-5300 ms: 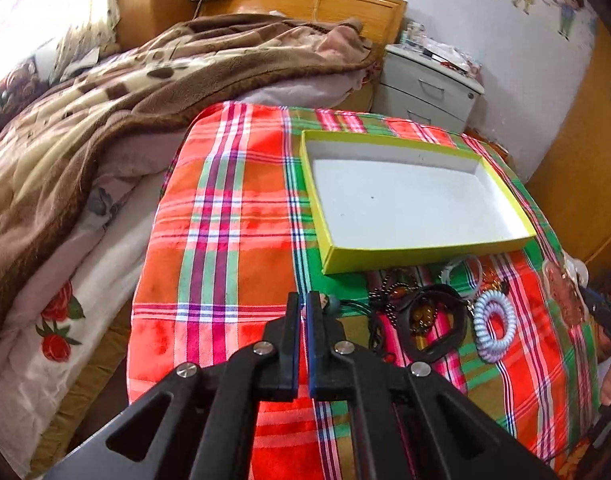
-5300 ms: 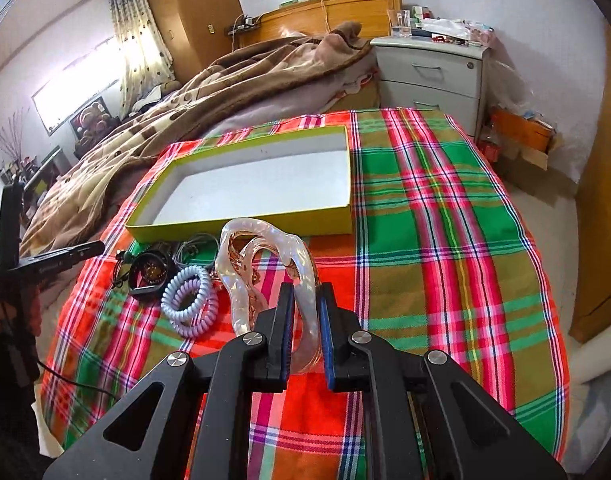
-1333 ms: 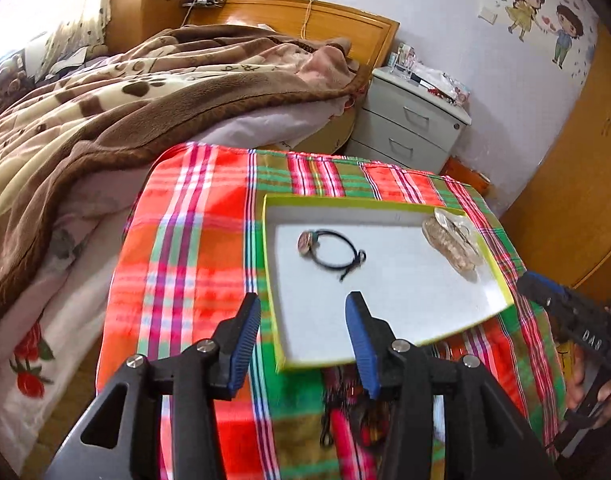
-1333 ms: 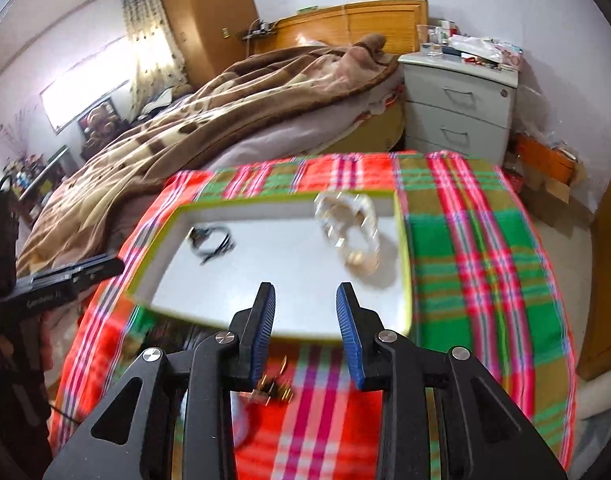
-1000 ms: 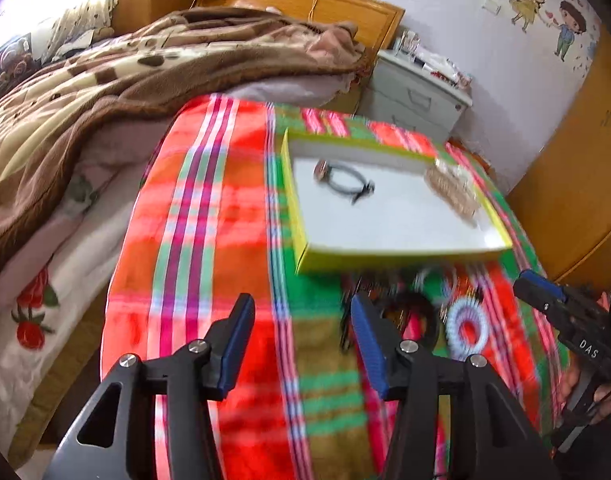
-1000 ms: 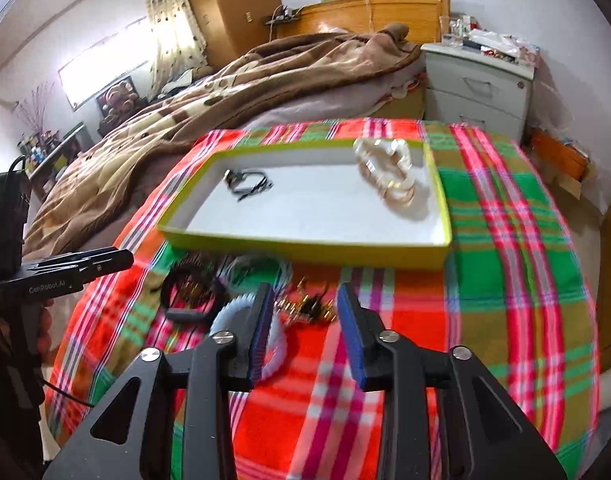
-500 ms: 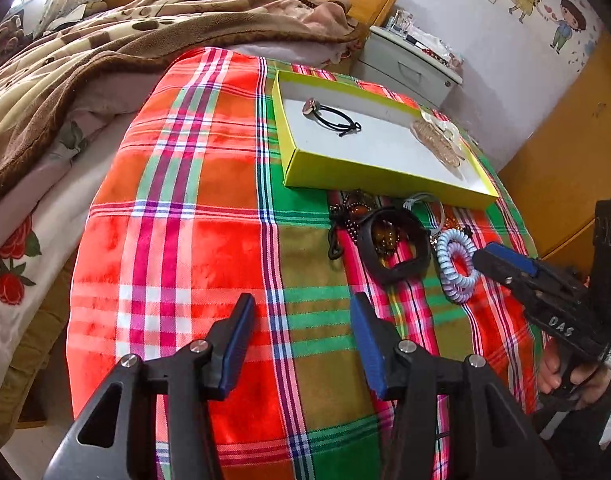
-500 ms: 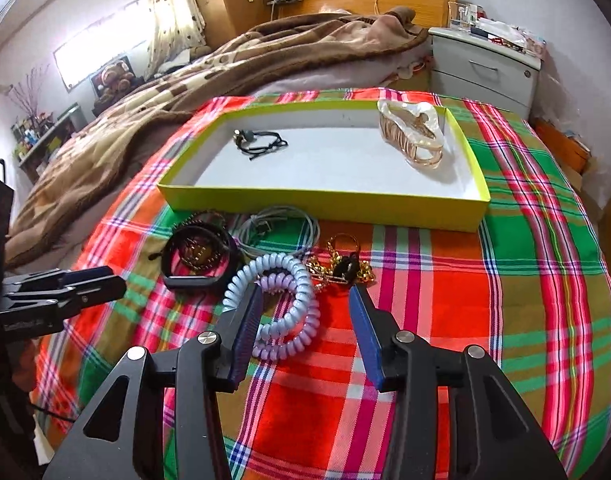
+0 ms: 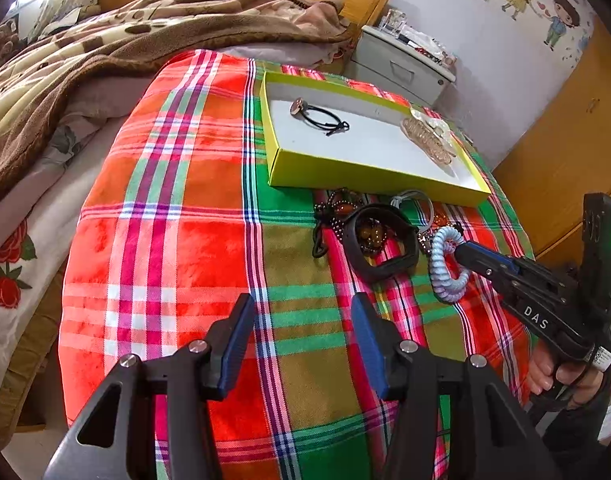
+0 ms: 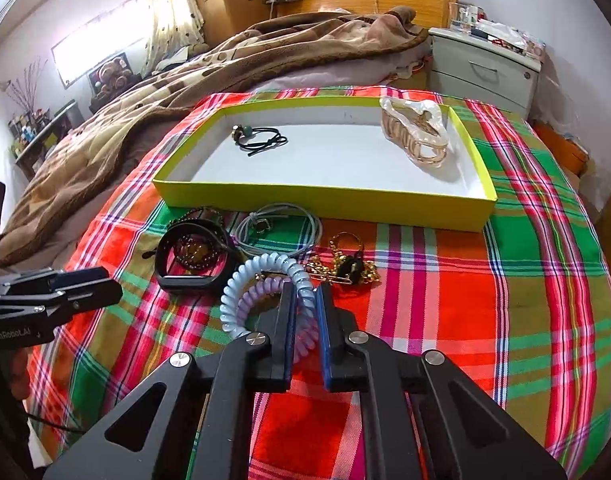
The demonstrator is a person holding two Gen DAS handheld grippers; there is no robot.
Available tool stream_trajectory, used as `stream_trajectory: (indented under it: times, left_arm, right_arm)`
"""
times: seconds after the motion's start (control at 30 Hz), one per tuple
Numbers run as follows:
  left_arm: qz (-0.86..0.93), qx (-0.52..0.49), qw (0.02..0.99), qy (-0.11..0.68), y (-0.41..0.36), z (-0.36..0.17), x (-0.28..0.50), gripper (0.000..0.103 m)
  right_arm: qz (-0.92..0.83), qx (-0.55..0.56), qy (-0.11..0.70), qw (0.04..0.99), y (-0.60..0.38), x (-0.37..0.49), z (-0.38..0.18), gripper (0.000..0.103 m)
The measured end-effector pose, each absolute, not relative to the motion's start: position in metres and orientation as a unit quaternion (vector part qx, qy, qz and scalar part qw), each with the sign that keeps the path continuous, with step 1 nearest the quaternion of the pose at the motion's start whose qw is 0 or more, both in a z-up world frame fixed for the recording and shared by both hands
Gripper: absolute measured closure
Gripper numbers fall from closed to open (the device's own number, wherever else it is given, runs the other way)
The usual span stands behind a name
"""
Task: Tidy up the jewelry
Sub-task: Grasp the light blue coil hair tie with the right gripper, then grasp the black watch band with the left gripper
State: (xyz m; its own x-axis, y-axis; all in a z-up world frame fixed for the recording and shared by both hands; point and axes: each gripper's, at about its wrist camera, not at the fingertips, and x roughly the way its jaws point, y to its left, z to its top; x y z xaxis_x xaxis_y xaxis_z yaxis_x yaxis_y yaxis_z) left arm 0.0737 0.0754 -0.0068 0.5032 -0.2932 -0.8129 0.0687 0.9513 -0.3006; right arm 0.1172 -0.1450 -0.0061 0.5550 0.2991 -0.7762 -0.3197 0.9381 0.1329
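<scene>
A yellow-green tray (image 10: 325, 196) (image 9: 369, 178) sits on the plaid cloth. It holds a black hair tie (image 10: 261, 138) (image 9: 321, 118) and a pearly claw clip (image 10: 415, 130) (image 9: 427, 140). In front of it lie a black bracelet (image 10: 193, 258) (image 9: 381, 246), a grey cord (image 10: 279, 226), a gold chain (image 10: 347, 266) and a pale blue and lilac coil hair tie (image 10: 261, 292) (image 9: 443, 266). My right gripper (image 10: 304, 302) is shut on the coil tie. My left gripper (image 9: 301, 320) is open and empty, just short of the bracelet.
The plaid cloth (image 9: 177, 216) covers a table beside a bed with a brown blanket (image 10: 209, 72). A white nightstand (image 10: 485, 68) stands behind. A wooden cabinet (image 9: 565, 132) is at the right.
My right gripper has come down and closed on the coil hair tie. My left gripper has moved slightly nearer the pile, still open.
</scene>
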Motion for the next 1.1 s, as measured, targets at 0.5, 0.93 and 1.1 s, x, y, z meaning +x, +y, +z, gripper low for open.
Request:
stream_trajectory:
  times: [0.5,0.93,1.1]
  left_arm:
    - [-0.117,-0.049,0.876,0.465,0.047,0.013,0.103,0.052]
    - [-0.139,0.053,0.872,0.467,0.011,0.011,0.133,0.064]
    - [-0.165,0.083,0.862,0.473,-0.001,0.007,0.135,0.064]
  right_arm:
    - [0.171,0.051,0.408,0.895,-0.177,0.106,0.012,0.093]
    - [0.167,0.076,0.408,0.894,-0.19,0.111,0.009,0.093]
    - [0.167,0.08,0.41,0.893,-0.192,0.113,0.008,0.093]
